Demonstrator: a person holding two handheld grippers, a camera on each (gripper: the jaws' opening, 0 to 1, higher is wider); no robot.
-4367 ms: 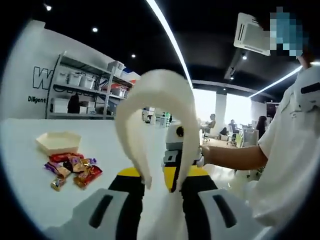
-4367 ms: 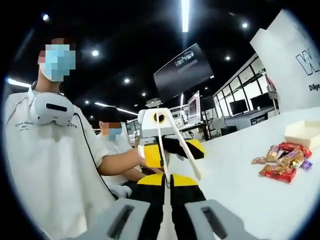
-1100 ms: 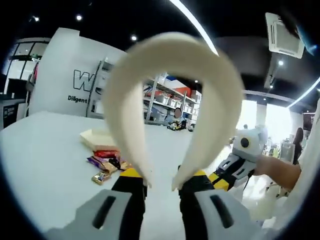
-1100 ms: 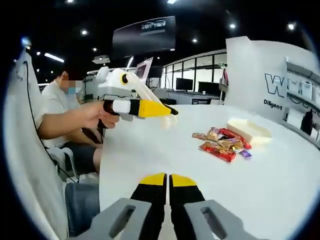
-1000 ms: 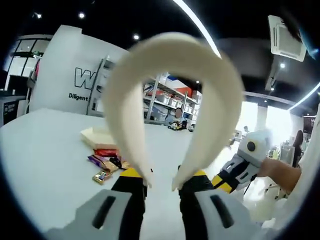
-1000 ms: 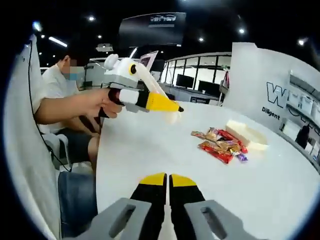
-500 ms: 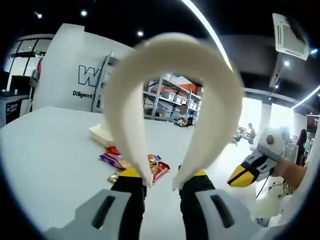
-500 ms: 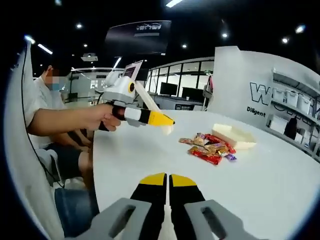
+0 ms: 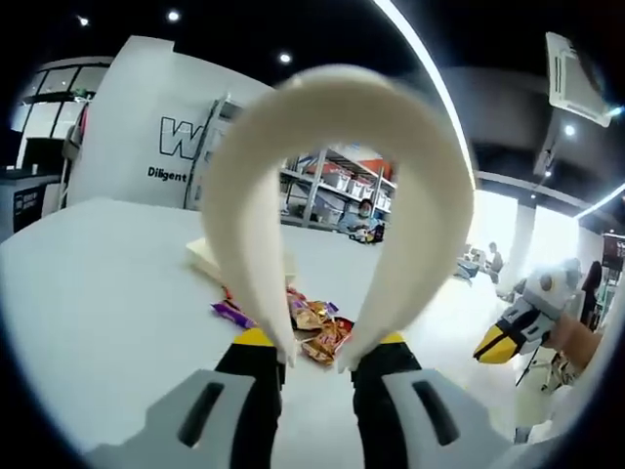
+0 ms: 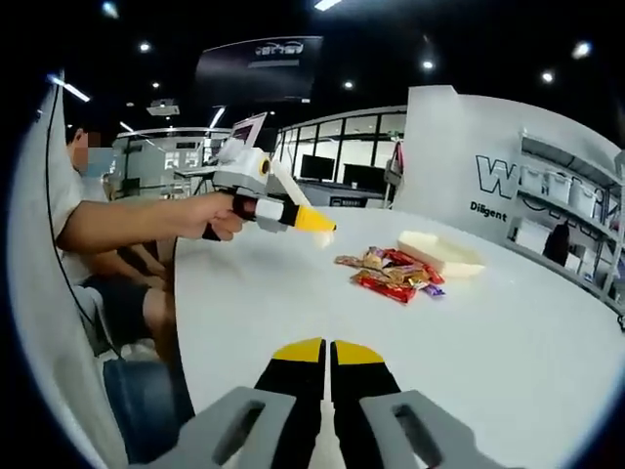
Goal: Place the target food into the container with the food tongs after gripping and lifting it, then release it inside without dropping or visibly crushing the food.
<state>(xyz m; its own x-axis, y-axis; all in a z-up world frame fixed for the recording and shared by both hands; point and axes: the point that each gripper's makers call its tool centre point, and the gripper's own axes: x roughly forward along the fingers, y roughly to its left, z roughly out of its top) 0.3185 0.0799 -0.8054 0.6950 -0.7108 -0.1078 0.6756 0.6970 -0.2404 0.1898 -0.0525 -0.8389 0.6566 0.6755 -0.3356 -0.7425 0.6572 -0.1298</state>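
No food had yet been gripped. The left gripper (image 9: 314,363) was clamped on the food tongs (image 9: 332,195), whose bend pointed to the frame's top. The wrapped snacks (image 9: 311,327) lay at centre, just before the container (image 9: 207,256). The right gripper (image 10: 326,354) was clenched, empty.

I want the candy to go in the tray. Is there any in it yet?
Cannot tell for sure. The tray looks empty from this low angle, and the wrapped candies lie piled on the table beside it.
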